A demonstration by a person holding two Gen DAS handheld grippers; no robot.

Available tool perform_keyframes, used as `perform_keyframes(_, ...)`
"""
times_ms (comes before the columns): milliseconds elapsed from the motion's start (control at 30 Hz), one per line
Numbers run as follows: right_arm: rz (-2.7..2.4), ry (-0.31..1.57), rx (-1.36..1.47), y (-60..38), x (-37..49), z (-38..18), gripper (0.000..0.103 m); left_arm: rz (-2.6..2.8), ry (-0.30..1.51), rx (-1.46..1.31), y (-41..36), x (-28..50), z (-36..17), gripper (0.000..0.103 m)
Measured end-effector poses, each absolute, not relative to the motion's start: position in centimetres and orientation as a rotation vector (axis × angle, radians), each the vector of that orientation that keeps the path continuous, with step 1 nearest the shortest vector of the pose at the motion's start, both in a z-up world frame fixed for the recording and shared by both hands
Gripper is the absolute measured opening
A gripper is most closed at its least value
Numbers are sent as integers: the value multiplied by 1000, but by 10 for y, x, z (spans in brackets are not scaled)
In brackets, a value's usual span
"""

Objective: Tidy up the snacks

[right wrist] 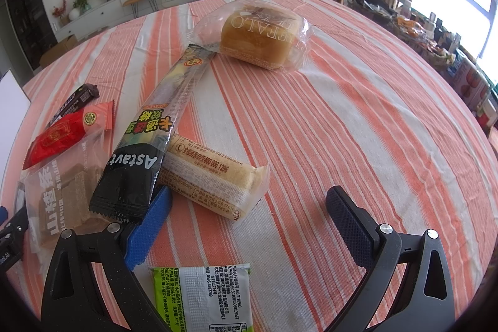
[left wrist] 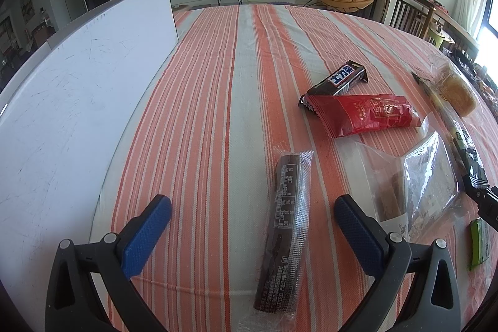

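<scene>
My left gripper [left wrist: 252, 207] is open and empty, low over the striped cloth. A long brown snack roll in clear wrap [left wrist: 284, 229] lies between its jaws, nearer the right one. Beyond lie a red packet [left wrist: 364, 114], a dark chocolate bar [left wrist: 340, 78] and a clear bag of brown slices [left wrist: 414, 182]. My right gripper [right wrist: 249, 201] is open and empty. A cream cake bar [right wrist: 208, 176] lies just ahead between its jaws. A long black stick packet [right wrist: 149, 145] rests over its left finger. A green-white packet [right wrist: 205, 294] lies under it. A bagged bun [right wrist: 258, 36] sits farther back.
A white board or box [left wrist: 77, 101] stands along the left of the table. The striped tablecloth [right wrist: 342, 114] stretches to the right. Boxes and clutter [right wrist: 467, 77] line the far right edge by the window. Chairs and a TV unit stand beyond the table.
</scene>
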State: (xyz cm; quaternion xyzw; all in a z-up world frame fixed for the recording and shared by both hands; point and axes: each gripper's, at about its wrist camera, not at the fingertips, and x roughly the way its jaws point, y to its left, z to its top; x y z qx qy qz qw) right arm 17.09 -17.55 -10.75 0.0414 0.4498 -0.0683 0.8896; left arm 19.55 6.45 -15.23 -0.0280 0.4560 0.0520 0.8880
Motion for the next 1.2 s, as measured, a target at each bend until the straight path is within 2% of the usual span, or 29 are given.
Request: perform_keyframes(1200, -127, 941, 73, -175, 173, -107, 101, 110, 948, -58, 64, 195, -152, 103)
